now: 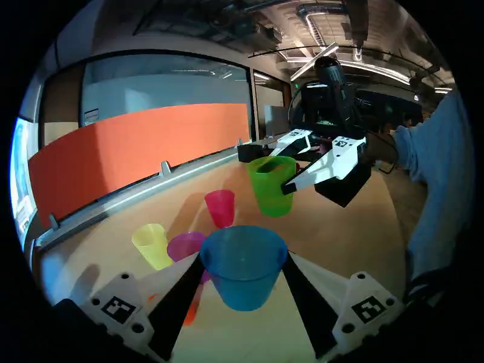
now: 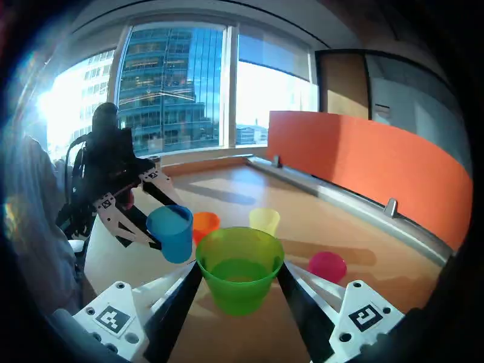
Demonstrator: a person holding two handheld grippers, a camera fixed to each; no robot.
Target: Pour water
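Note:
In the left gripper view my left gripper is shut on a blue cup, which stands upright above the wooden table. Beyond it a green cup hangs upright in the air, with my right gripper shut on it. In the right gripper view the green cup sits between my right gripper's fingers. The blue cup is up and to the left, held by the left gripper. The two cups are apart. I cannot tell whether either holds water.
Loose cups stand on the table: pink, yellow, purple, and orange. An orange partition runs along the table's far edge. A person's sleeve is at the right. Windows are behind.

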